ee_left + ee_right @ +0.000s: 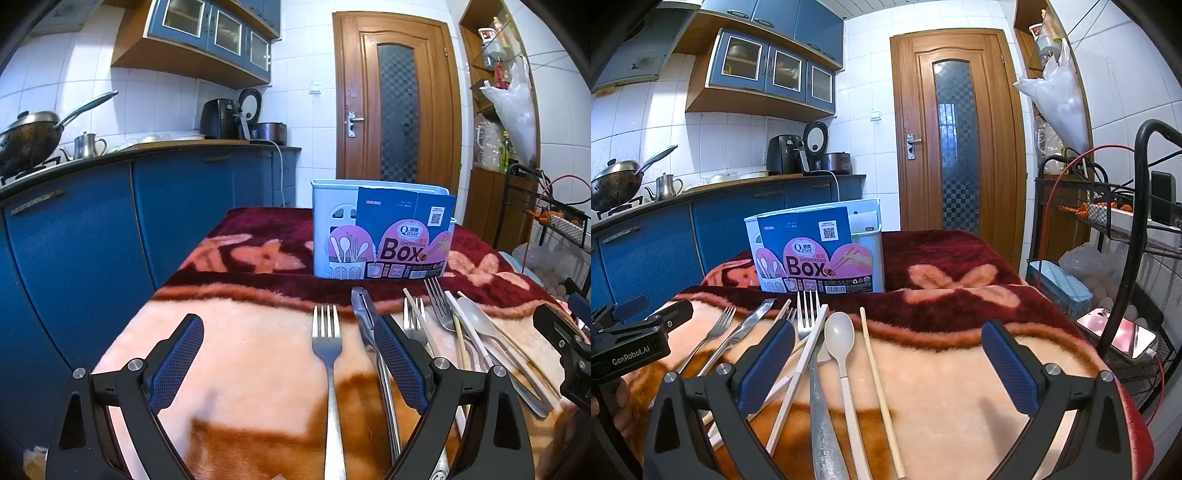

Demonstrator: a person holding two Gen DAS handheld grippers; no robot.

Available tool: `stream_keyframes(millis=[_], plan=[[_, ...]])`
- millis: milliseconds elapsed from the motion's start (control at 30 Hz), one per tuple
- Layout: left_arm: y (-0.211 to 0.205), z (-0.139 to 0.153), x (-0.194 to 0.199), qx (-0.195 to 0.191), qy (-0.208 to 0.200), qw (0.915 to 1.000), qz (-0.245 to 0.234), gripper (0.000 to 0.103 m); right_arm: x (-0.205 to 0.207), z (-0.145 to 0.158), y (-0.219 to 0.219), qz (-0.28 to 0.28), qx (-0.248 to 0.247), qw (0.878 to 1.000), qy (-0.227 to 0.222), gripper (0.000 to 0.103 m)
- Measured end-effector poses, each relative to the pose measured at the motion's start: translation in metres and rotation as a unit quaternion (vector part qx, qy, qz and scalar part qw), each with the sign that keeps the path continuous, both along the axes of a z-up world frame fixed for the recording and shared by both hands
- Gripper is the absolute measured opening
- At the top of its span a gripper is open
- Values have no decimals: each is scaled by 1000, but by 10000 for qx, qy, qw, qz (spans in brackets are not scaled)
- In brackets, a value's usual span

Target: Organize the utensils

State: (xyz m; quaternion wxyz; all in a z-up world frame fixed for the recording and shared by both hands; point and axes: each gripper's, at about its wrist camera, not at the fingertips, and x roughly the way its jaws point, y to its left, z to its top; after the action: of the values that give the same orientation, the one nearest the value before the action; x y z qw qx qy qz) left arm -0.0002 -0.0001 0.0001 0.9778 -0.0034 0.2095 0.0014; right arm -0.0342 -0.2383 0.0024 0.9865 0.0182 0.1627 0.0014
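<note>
A pale blue utensil holder [380, 236] with a "Chopsticks Box" card stands upright on the blanket; it also shows in the right wrist view [816, 251]. Loose utensils lie in front of it: a steel fork [327, 343], a knife [364, 310], more forks [437, 299], a white spoon [840, 336], a steel fork [807, 310], a wooden chopstick [875, 369] and a white chopstick [805, 365]. My left gripper [288, 339] is open, low over the fork. My right gripper [888, 347] is open, low over the spoon and chopsticks. Both are empty.
The table is covered by a red and peach fleece blanket [236, 332]. Blue kitchen cabinets [110, 229] run along the left. A black wire rack [1108, 229] with cables and a phone [1115, 332] stands at the right. A wooden door [960, 140] is behind.
</note>
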Motion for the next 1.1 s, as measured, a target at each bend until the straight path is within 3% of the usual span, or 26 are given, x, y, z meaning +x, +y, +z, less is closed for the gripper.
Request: stream_keyframes(millis=[1100], plan=[[0, 0, 0, 0, -3, 10000, 1, 94, 1, 0, 0, -1, 3, 10000, 9, 103]])
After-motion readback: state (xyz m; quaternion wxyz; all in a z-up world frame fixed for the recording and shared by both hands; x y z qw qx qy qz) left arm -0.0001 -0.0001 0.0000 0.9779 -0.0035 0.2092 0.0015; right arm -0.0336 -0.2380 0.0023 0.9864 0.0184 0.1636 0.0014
